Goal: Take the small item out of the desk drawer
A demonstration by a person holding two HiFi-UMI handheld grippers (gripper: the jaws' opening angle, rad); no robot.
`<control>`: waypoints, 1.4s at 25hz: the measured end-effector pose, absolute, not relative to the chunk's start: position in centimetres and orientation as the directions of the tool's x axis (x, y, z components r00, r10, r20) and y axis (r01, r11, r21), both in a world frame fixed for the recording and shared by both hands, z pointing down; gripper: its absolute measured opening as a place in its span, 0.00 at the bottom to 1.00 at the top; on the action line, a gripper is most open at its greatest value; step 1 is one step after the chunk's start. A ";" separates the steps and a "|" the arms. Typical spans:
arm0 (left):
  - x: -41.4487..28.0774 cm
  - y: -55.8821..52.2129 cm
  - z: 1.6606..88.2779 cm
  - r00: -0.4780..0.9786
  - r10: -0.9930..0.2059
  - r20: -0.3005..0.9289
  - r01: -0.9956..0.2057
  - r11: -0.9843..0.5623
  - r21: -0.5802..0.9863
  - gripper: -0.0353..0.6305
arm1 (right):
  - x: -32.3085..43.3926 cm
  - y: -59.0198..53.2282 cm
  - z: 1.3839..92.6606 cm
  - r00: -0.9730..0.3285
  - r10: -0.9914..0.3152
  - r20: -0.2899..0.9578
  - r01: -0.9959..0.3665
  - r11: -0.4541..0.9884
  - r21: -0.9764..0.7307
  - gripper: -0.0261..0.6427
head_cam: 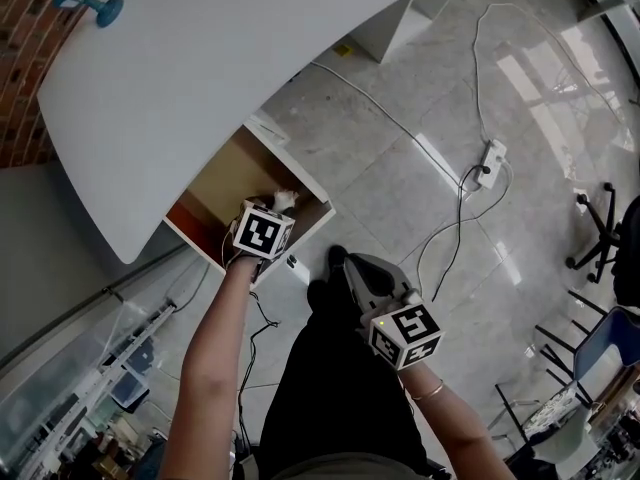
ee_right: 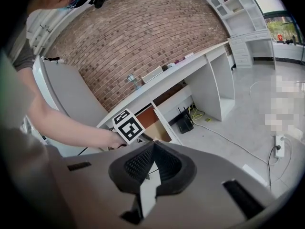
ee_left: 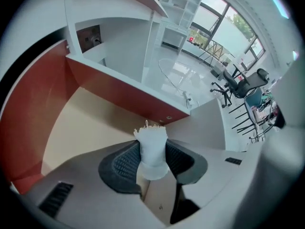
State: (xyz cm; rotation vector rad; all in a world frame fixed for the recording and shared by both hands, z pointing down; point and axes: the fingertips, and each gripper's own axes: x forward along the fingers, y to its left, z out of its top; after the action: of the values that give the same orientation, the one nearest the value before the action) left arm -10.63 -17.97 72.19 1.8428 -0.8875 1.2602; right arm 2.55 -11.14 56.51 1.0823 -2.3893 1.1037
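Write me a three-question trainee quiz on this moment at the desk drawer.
1. What is the left gripper holding? A nothing; B a small white item; C a pen.
2. True or false: the drawer is closed.
3. Fill in: the right gripper is ___ and empty.
Key: 1 B; 2 false, it stands open under the left gripper; 3 shut.
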 end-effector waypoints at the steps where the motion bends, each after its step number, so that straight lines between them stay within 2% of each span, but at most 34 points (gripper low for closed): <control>1: -10.7 -18.1 71.7 0.285 -0.153 0.946 -0.849 -0.499 0.175 0.31 | 2.5 -11.2 56.3 -0.674 -0.513 0.531 -0.737 0.425 -0.525 0.05; 35: -10.5 -16.7 54.3 0.326 -0.543 0.774 -0.913 -0.393 0.109 0.31 | 1.8 -13.0 48.0 -0.688 -0.583 0.431 -0.724 0.517 -0.457 0.05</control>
State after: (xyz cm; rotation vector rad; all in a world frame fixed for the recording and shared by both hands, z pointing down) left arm -10.53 -16.72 54.31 2.0544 -1.2760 0.8931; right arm 1.81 -13.01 47.97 1.1109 -2.5352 0.9204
